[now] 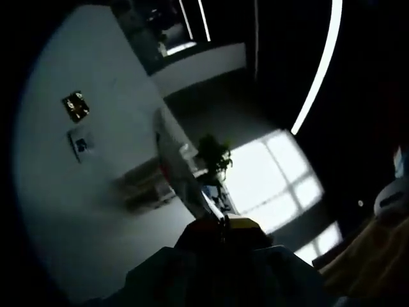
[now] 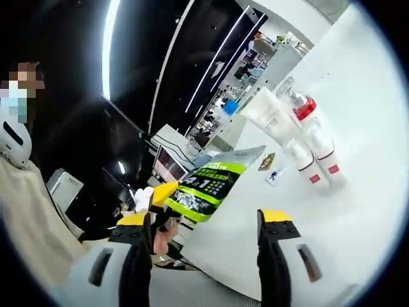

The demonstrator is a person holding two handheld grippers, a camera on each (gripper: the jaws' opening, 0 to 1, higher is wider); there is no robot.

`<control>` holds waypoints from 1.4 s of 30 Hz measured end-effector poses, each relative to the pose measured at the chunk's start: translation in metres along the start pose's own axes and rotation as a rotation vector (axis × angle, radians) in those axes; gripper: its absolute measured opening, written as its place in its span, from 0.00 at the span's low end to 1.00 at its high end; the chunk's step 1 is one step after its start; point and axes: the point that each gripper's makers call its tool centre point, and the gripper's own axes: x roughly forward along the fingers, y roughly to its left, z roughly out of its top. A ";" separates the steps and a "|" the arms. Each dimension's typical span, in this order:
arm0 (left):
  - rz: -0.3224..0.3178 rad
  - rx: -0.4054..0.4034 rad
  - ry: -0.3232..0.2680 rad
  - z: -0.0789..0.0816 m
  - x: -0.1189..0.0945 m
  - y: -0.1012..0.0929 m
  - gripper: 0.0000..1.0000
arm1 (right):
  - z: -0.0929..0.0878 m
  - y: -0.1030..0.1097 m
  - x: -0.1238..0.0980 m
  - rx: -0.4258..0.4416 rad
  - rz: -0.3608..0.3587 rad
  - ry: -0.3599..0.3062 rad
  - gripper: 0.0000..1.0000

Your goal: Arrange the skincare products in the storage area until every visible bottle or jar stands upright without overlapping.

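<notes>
My right gripper (image 2: pixel 204 220) is open above the near edge of the white table (image 2: pixel 358 211), with nothing between its jaws. Beyond it stand a white tube (image 2: pixel 268 115), a clear bottle with a red cap (image 2: pixel 305 107) and two white bottles with red labels (image 2: pixel 319 153), close together. Two small sachets (image 2: pixel 271 167) lie flat beside them. The left gripper (image 2: pixel 163 192) comes in from the left, shut on a green and black pouch (image 2: pixel 211 182) held in the air. In the left gripper view its jaws (image 1: pixel 223 224) are pressed together on the pouch's thin edge (image 1: pixel 208 195).
The left gripper view is dark and rolled: the white table (image 1: pixel 96 211) with the two sachets (image 1: pixel 78 125) on it, a potted plant (image 1: pixel 214 153), bright window patches on the floor. A person in a beige sleeve (image 2: pixel 25 211) stands at left. Shelves and desks are far behind.
</notes>
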 end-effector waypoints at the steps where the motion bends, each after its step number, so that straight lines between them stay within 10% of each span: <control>1: 0.002 -0.005 -0.001 0.000 0.001 0.002 0.00 | 0.000 -0.002 -0.001 -0.006 -0.007 0.001 0.72; 42: 0.210 -0.136 0.111 -0.036 0.008 0.102 0.00 | 0.023 -0.038 -0.040 -0.072 -0.179 -0.066 0.93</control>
